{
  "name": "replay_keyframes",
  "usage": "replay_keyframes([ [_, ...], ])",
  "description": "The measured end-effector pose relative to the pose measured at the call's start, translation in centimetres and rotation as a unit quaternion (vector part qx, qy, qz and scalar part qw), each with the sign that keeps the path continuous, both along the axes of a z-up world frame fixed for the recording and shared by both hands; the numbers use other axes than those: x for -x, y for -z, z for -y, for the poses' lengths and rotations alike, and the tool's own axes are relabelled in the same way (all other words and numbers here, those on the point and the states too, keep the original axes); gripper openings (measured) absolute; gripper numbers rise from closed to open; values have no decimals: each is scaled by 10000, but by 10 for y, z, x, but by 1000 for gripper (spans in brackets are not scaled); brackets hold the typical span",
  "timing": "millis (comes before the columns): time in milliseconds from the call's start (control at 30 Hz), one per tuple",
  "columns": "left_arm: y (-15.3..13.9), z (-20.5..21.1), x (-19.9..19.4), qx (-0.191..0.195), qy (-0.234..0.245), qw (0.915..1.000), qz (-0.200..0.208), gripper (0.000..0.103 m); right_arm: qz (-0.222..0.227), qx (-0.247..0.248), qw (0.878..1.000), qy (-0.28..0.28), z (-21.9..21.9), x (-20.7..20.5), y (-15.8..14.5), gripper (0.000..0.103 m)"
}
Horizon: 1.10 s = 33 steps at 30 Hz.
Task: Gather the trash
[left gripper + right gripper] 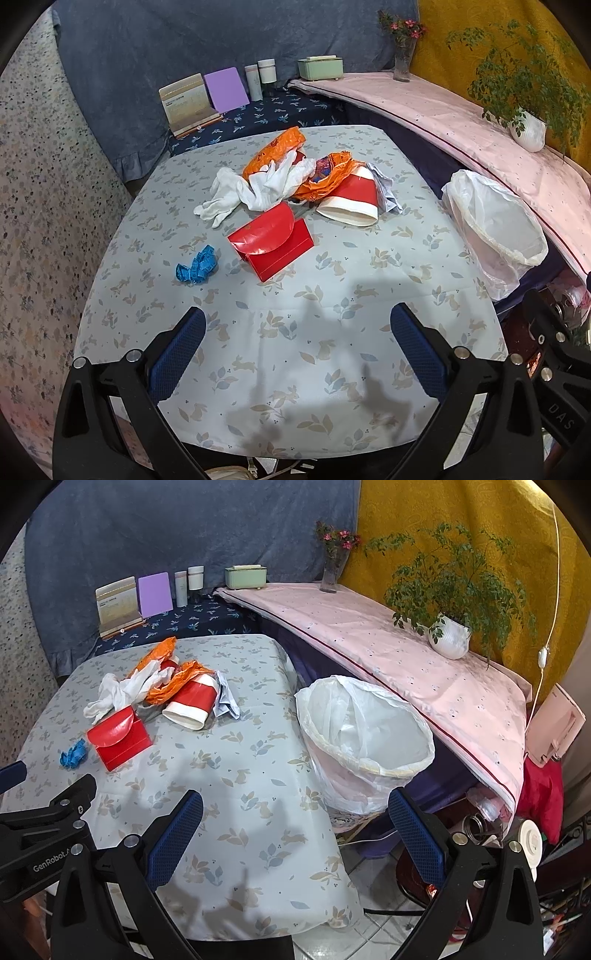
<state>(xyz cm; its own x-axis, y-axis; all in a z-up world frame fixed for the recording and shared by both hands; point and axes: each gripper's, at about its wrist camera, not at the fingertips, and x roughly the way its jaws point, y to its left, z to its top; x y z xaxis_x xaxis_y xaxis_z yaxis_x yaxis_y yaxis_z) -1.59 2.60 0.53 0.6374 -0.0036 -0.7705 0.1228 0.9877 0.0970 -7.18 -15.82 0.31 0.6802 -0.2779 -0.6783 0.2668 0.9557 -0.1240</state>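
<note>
Both grippers wide open, nothing held, hovering over bare tablecloth at the bottom of each frame.
Left gripper (297,354) and right gripper (295,836) are well short of the trash pile at frame centre: red gift box (271,242), red paper cup (351,201), white gloves (255,186), orange wrappers (275,147), blue tape measure (197,265). Lined bin (365,734) sits right of the table. I'd take the box first: nearest, isolated, rigid; pinch its flat faces.
</note>
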Motion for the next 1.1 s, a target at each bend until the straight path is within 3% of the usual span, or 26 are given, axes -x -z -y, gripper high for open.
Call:
replay_keyframes([
  [1100, -5, 3, 3, 46, 92, 9999, 115, 96, 44, 59, 10000, 23, -1, -2, -6, 96],
])
